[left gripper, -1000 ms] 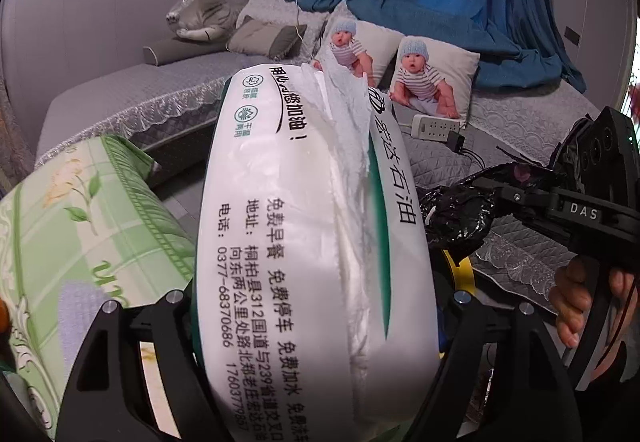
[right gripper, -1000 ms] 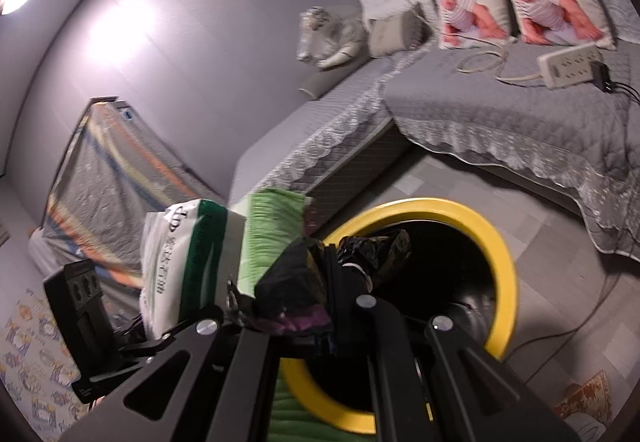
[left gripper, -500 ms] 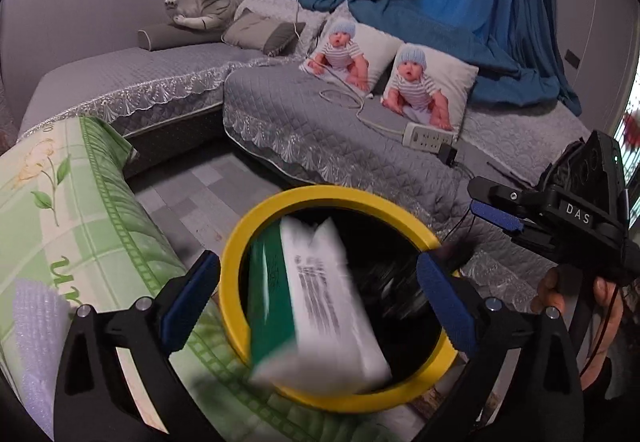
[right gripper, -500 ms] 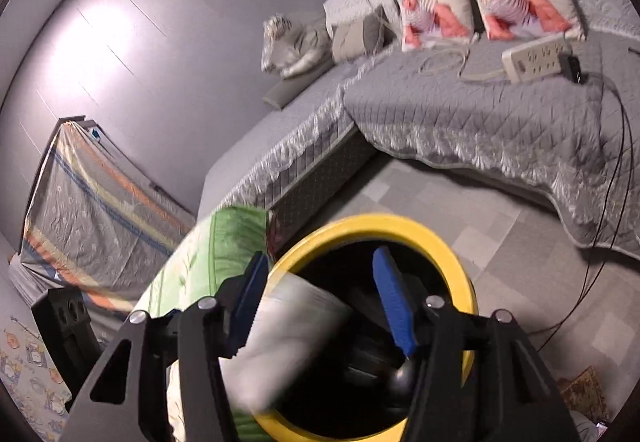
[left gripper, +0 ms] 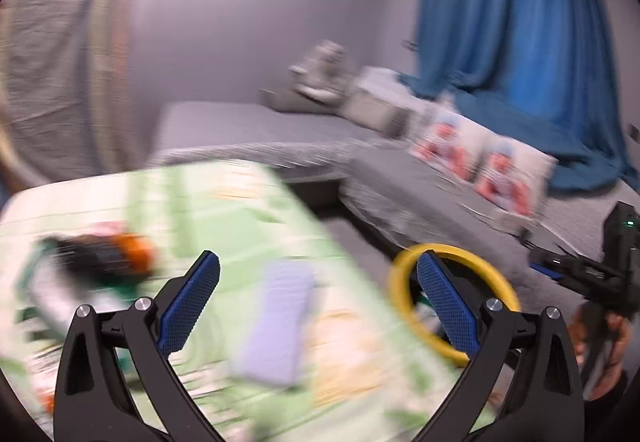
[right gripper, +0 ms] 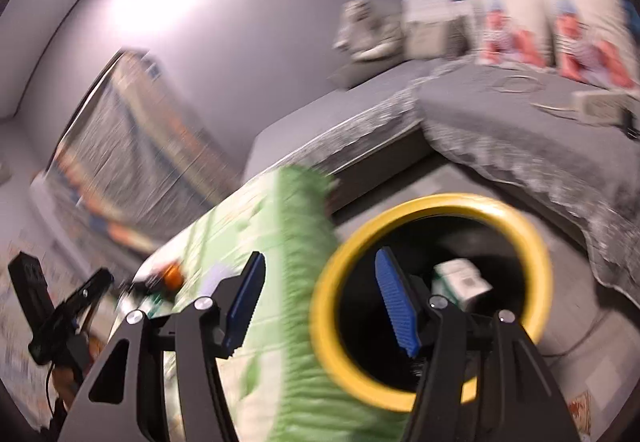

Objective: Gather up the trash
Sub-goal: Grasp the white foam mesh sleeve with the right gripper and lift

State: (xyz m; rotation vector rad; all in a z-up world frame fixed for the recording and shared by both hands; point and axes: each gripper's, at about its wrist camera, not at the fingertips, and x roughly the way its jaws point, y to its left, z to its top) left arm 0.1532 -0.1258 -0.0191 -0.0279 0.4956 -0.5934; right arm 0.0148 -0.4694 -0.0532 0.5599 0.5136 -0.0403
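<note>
Both grippers, left gripper [left gripper: 318, 296] and right gripper [right gripper: 320, 302], had just opened and hung empty; the white packet [right gripper: 464, 280] lay inside the yellow-rimmed bin [right gripper: 516, 218], probably light, crushable.

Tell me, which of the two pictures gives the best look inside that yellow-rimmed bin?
The right wrist view. It looks down into the yellow-rimmed bin, so nearly its whole rim shows, with a white and green package lying in the dark inside. The left wrist view shows only part of the blurred rim, cut by a finger, and almost nothing inside.
</note>
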